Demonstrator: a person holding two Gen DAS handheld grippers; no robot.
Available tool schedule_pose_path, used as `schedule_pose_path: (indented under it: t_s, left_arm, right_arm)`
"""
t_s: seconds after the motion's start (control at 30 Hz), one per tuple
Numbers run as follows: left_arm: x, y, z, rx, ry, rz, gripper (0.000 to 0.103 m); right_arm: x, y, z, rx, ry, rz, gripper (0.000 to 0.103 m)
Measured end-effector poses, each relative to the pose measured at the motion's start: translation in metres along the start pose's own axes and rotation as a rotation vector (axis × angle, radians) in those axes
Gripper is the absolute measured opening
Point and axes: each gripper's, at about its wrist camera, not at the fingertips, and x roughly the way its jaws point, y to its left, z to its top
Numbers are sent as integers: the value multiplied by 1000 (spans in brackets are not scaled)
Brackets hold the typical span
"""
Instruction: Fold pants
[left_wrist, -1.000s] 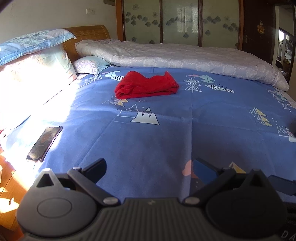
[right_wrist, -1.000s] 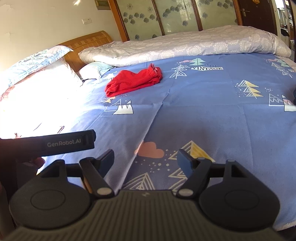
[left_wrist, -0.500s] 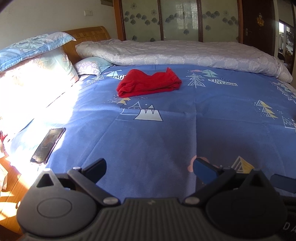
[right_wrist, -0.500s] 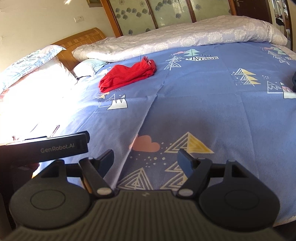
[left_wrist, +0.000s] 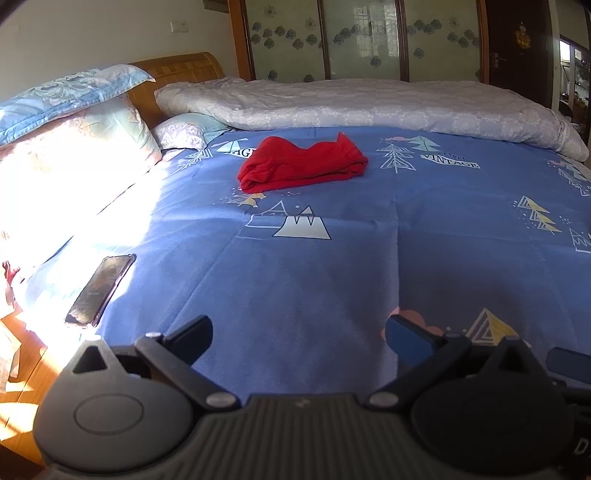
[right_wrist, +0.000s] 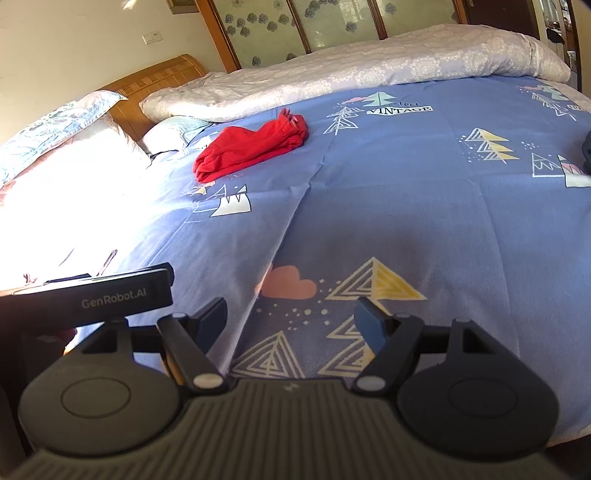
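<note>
While both stand wide apart over the blue printed bedsheet (left_wrist: 332, 280), the left gripper (left_wrist: 299, 332) and right gripper (right_wrist: 291, 314) grasp nothing. One folded red fabric pants bundle (left_wrist: 303, 164) lies well beyond them, near the pillows; one dark phone (left_wrist: 100, 290) lies left.

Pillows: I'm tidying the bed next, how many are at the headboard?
3 visible: blue floral pillow on top, pale sunlit pillow beneath, small pillow beside the quilt. More may be hidden.
</note>
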Motion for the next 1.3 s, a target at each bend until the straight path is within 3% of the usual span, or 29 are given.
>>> schedule_pose_path:
  t_s: [0.5,0.8,1.3]
  left_arm:
    - [1,1,0,-8,16,9,103]
    - [2,0,-1,24,7,80,103]
    - [7,1,0,33,24,85,103]
  right_arm:
    - [-2,-2,0,6,-3,-4,78]
    - [-2,-3,0,8,-5,-4,78]
    - [-2,-5,0,16,-3,-7,78]
